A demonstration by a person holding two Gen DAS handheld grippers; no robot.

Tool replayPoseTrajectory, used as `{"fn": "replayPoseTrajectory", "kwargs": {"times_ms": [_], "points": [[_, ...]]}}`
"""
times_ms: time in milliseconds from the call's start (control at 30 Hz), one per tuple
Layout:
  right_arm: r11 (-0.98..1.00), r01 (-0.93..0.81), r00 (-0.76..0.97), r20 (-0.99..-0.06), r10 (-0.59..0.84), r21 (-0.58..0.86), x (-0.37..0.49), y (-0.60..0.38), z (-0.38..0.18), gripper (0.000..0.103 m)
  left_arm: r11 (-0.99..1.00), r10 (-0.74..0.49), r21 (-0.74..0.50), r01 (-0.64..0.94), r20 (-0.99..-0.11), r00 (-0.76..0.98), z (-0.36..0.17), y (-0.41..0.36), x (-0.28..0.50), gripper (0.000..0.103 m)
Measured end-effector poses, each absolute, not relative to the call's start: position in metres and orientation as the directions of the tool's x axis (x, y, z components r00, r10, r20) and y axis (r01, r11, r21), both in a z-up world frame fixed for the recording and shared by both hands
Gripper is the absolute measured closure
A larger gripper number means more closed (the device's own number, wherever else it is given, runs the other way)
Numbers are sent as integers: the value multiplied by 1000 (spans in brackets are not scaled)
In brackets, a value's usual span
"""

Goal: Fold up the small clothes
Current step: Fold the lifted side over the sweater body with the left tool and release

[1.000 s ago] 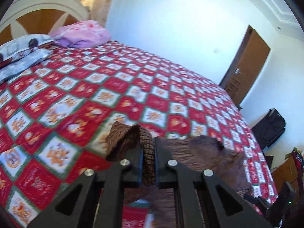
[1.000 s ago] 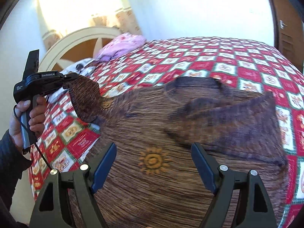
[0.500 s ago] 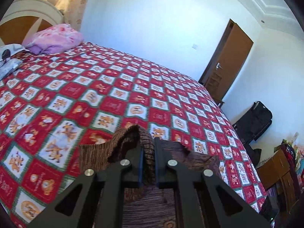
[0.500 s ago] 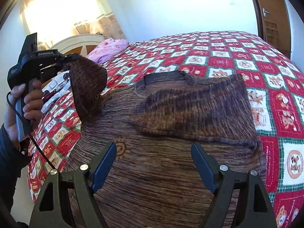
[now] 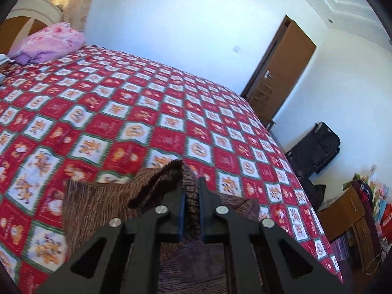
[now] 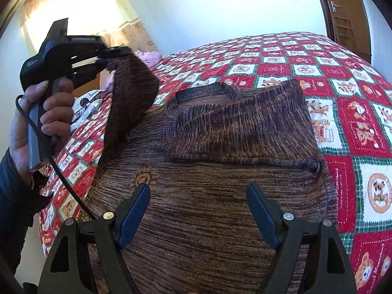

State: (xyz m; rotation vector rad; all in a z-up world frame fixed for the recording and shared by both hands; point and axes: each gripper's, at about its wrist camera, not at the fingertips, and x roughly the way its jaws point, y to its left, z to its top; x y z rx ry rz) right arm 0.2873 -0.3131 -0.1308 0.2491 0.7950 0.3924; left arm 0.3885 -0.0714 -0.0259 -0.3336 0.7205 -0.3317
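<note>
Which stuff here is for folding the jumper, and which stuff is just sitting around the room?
For the folding:
- brown sweater, spread on the bed
- its sleeve, lifted
- left gripper, shut on the sleeve
- right gripper, open above the sweater
- red patterned bedspread underneath

Just lying about:
- pink pillow
- black suitcase
- wooden door
- curtains

Lifted sleeve (image 6: 129,98) hangs across left side over brown sweater (image 6: 208,220); folded right sleeve (image 6: 245,127) lies flat. Bedspread (image 5: 171,112) bare beyond collar toward pink pillow (image 5: 49,41); bare strip along sweater's right edge
</note>
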Motion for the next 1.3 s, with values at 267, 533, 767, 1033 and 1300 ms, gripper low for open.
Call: {"fn": "replayPoseTrajectory", "kwargs": {"times_ms": [267, 533, 767, 1033, 1300], "points": [[907, -217, 633, -655, 413, 362, 287, -324, -140, 22, 893, -440, -386, 230, -643, 627, -62, -130, 395, 94], [906, -187, 642, -650, 406, 380, 291, -333, -150, 22, 898, -440, -346, 271, -701, 562, -94, -161, 399, 94], [885, -211, 683, -585, 437, 415, 288, -342, -147, 22, 894, -436, -279, 351, -721, 538, -98, -158, 375, 60], [863, -232, 673, -567, 476, 449, 288, -350, -136, 22, 958, -206, 3, 287, -691, 693, -94, -79, 329, 32], [943, -252, 662, -672, 331, 217, 332, -325, -90, 22, 993, -87, -16, 121, -792, 604, -149, -10, 346, 32]]}}
